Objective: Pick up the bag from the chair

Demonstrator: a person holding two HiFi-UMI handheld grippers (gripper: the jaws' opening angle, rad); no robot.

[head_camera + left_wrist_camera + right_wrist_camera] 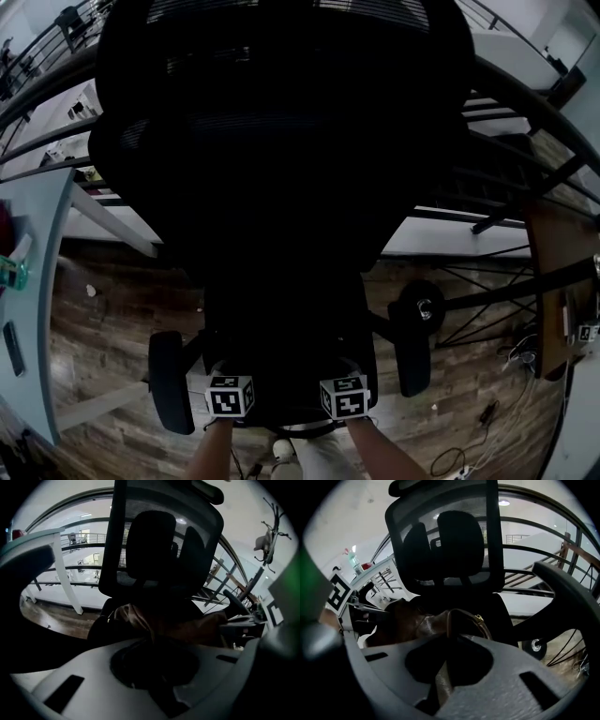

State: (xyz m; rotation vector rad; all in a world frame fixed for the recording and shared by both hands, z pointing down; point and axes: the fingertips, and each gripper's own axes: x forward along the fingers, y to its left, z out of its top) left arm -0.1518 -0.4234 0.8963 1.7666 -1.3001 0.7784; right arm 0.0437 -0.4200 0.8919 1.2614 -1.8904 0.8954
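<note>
A brown leather bag [405, 620] lies on the seat of a black mesh-backed office chair [281, 141]. In the head view the bag is lost in the chair's dark seat. My right gripper [443, 679] is shut on the bag's brown strap [466, 618], which runs down between the jaws. My left gripper [157, 677] is shut on the bag [187, 627] at its other side, the leather bunching into the jaws. Both marker cubes show at the seat's near edge, with the left gripper [231, 392] and the right gripper [343, 392] side by side.
The chair's armrests [171, 380] [411, 349] flank the grippers. A pale desk [42, 281] with a green bottle [11, 272] stands to the left. Black railings [525, 112] run behind the chair. Cables [487, 412] lie on the wooden floor at the right.
</note>
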